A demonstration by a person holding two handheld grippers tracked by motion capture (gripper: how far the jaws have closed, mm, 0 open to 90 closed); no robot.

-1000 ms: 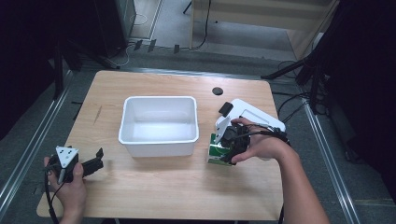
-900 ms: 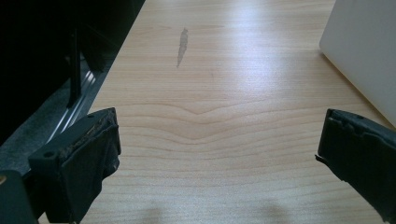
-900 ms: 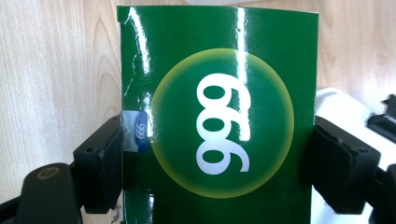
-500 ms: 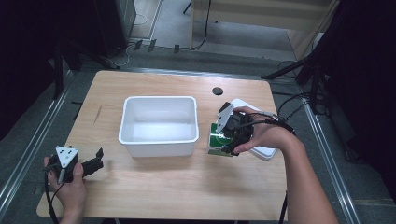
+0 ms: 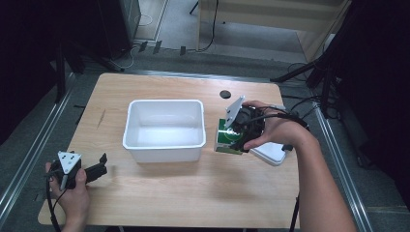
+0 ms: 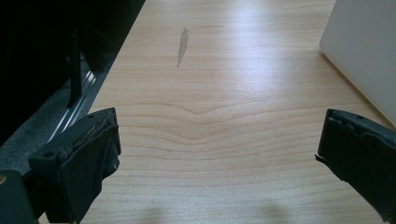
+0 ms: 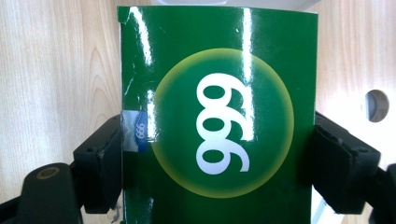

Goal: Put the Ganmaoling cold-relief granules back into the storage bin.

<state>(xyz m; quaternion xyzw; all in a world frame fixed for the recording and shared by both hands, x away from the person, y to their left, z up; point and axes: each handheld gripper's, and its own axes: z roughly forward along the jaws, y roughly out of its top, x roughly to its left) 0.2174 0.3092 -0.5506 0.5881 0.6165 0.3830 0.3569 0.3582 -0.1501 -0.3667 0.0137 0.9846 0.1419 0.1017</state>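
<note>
A green box (image 7: 217, 116) printed with white "999" in a yellow-ringed circle sits between the jaws of my right gripper (image 7: 217, 158), whose pads press on both its sides. In the high view that box (image 5: 227, 140) hangs just right of the white bin (image 5: 164, 128), held by my right gripper (image 5: 241, 128) above the table. Near the front left corner of the table my left gripper (image 5: 99, 169) rests in the hand, low over the wood. Its jaws stand wide apart in the left gripper view (image 6: 217, 154) with only bare wood between them.
The white lid (image 5: 270, 152) lies on the table under the right hand. A small dark hole (image 5: 224, 94) marks the tabletop behind the bin. The bin's wall (image 6: 369, 51) is at the right of the left gripper view. Dark floor and rails surround the table.
My right gripper has lifted the green box off the table beside the bin and tilted with it. The left gripper has stayed where it was.
</note>
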